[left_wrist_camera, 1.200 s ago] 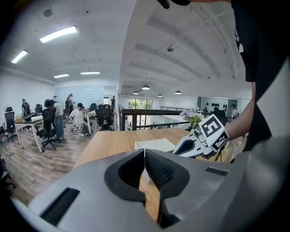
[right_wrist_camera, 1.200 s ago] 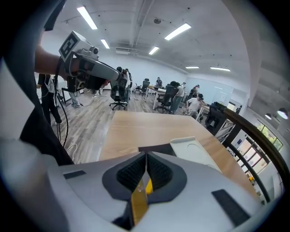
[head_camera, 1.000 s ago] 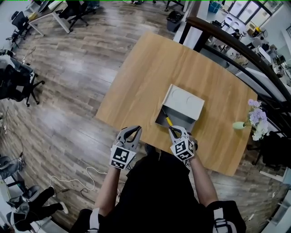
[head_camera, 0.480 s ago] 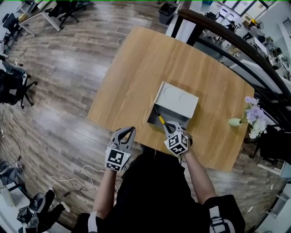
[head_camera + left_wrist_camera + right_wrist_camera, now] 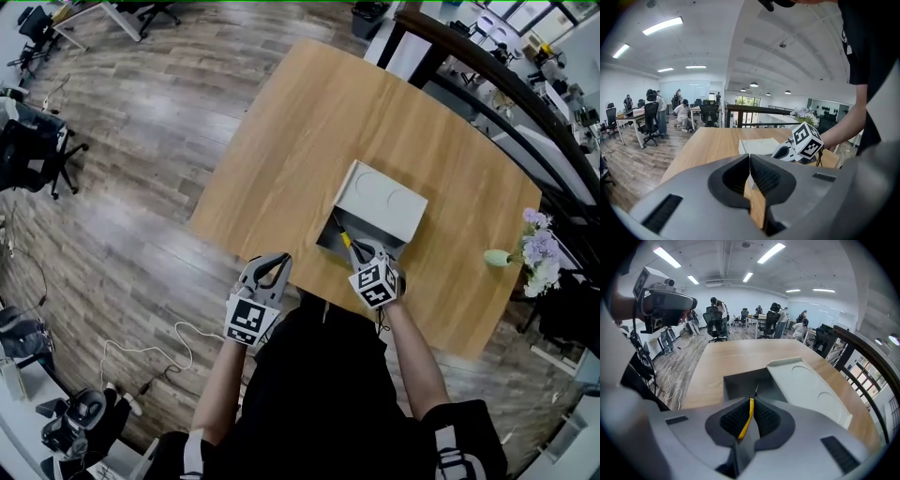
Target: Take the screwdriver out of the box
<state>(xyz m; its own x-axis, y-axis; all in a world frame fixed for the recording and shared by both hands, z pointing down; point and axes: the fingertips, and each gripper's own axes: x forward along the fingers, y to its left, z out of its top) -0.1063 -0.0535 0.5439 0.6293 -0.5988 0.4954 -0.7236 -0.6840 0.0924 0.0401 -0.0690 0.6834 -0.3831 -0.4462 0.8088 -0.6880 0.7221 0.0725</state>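
Note:
A grey box (image 5: pixel 330 236) stands on the wooden table (image 5: pixel 300 141), with its pale lid (image 5: pixel 382 199) slid back over the far part. My right gripper (image 5: pixel 360 251) is at the box's near opening, shut on the yellow handle of the screwdriver (image 5: pixel 345 240). In the right gripper view the yellow handle (image 5: pixel 747 417) lies between the pads of the right gripper (image 5: pixel 751 402), and the thin shaft (image 5: pixel 756 389) points into the dark box (image 5: pixel 740 383). My left gripper (image 5: pixel 273 264) hangs off the table's near edge, shut and holding nothing; its jaws (image 5: pixel 750 161) meet.
A vase of pale flowers (image 5: pixel 531 251) stands at the table's right edge. A dark railing (image 5: pixel 487 75) runs behind the table. Office chairs (image 5: pixel 28 150) and a white cable (image 5: pixel 159 347) are on the wooden floor to the left.
The head view has shifted a little. My right gripper stays shut on the screwdriver at the box's near opening. The left gripper has kept its place beside it.

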